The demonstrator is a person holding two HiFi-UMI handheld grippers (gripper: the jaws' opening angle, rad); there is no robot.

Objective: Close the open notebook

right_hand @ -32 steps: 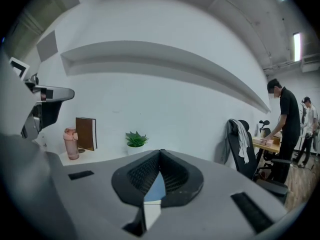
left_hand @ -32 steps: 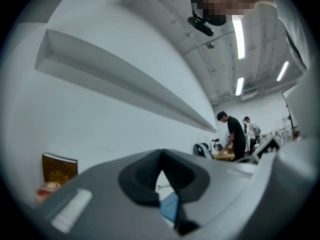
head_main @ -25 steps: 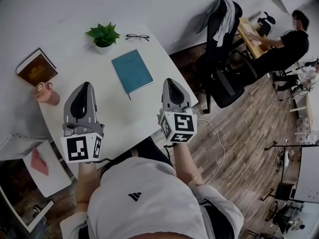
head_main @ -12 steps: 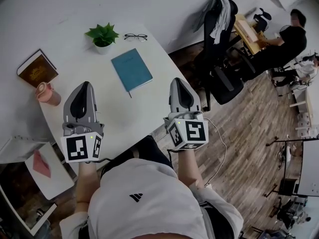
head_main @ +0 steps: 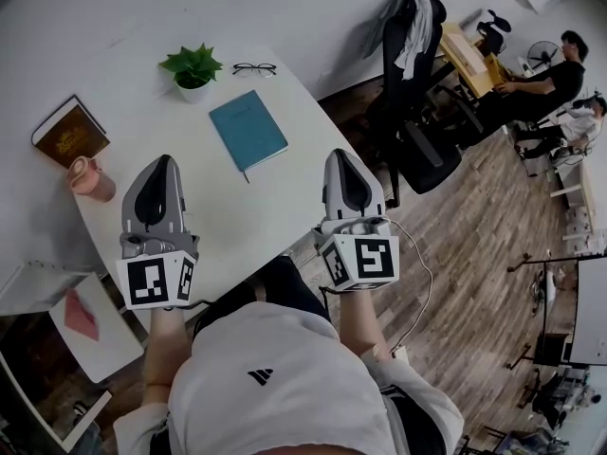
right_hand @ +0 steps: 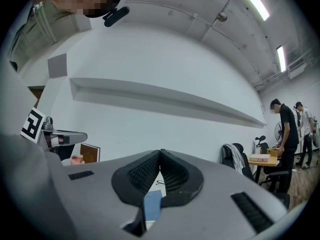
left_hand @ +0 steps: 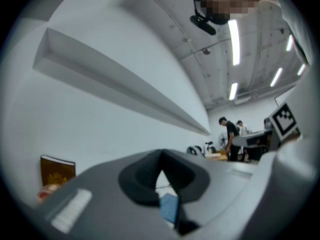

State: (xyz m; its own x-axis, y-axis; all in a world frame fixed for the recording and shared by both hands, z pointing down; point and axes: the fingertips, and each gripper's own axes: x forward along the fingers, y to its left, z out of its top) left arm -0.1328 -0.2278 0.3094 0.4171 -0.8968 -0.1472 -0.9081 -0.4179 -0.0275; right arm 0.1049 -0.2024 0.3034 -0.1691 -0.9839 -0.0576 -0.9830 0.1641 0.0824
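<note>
I have both grippers held out in front of the body, side by side, with a forearm running back from each toward the torso. The left gripper (head_main: pixel 163 161) sits over the near part of the white table (head_main: pixel 237 221), its tip pointing away from me toward the far wall. The right gripper (head_main: pixel 340 154) is parallel to it, at the table's near right edge, with wooden floor showing just beyond it. Both point about level: each gripper view looks out at the wall and ceiling rather than down at the tabletop.

In the left gripper view the 2 dark pads meet at their tips, pressed together with nothing between them. The right gripper view shows the same: ribbed pads closed tip to tip and pinching nothing.

The teal notebook (head_main: pixel 248 131) lies flat and closed on the table, ahead of the grippers and between their 2 lines, apart from both. A thin strap or ribbon trails from its near corner. In each gripper view a strip of its cover shows through the slot below the pads.

Further back stand a small potted plant (head_main: pixel 194 69) and a pair of glasses (head_main: pixel 256 68). Off to the left, a brown book (head_main: pixel 68 129) and a pink cup (head_main: pixel 91 178) sit near the table's edge.
</note>
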